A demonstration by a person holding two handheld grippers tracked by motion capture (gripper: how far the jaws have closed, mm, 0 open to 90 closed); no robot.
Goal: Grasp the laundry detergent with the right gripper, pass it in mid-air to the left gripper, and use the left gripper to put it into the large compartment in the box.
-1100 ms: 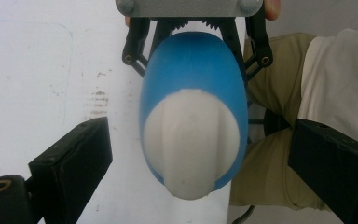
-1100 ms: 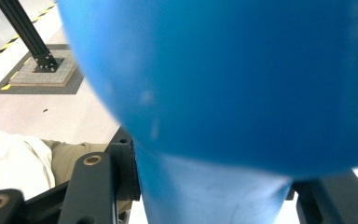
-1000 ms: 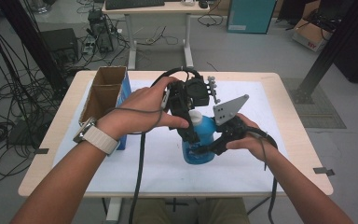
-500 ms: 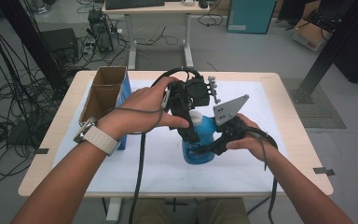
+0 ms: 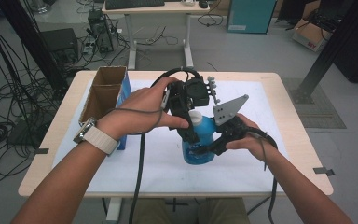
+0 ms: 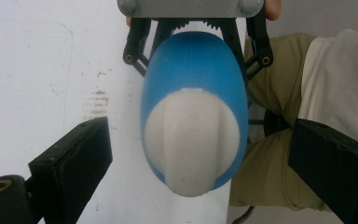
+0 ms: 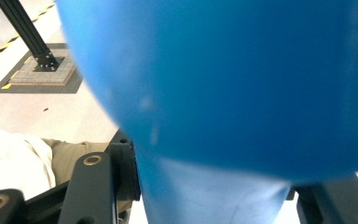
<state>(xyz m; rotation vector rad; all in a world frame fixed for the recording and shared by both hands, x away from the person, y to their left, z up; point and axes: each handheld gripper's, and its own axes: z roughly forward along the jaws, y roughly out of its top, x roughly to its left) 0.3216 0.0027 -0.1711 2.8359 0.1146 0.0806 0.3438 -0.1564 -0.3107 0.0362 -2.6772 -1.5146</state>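
Note:
A blue bottle (image 5: 200, 148) with a white cap (image 5: 196, 116) stands upright on the white mat. My right gripper (image 5: 210, 147) comes in from the right and is shut on the bottle's body, which looms close between its jaws in the right gripper view (image 7: 223, 79). My left gripper (image 5: 191, 134) points down over the bottle's top. In the left gripper view its jaws stand wide on either side of the cap (image 6: 191, 140), clear of it, so it is open. The blue shoulder (image 6: 193, 79) shows below the cap.
An open cardboard box (image 5: 105, 91) with a blue side stands at the table's left. The white mat (image 5: 261, 158) covers most of the wooden table (image 5: 289, 93). Cables trail from both grippers toward the near edge. Desks and cables stand on the floor beyond.

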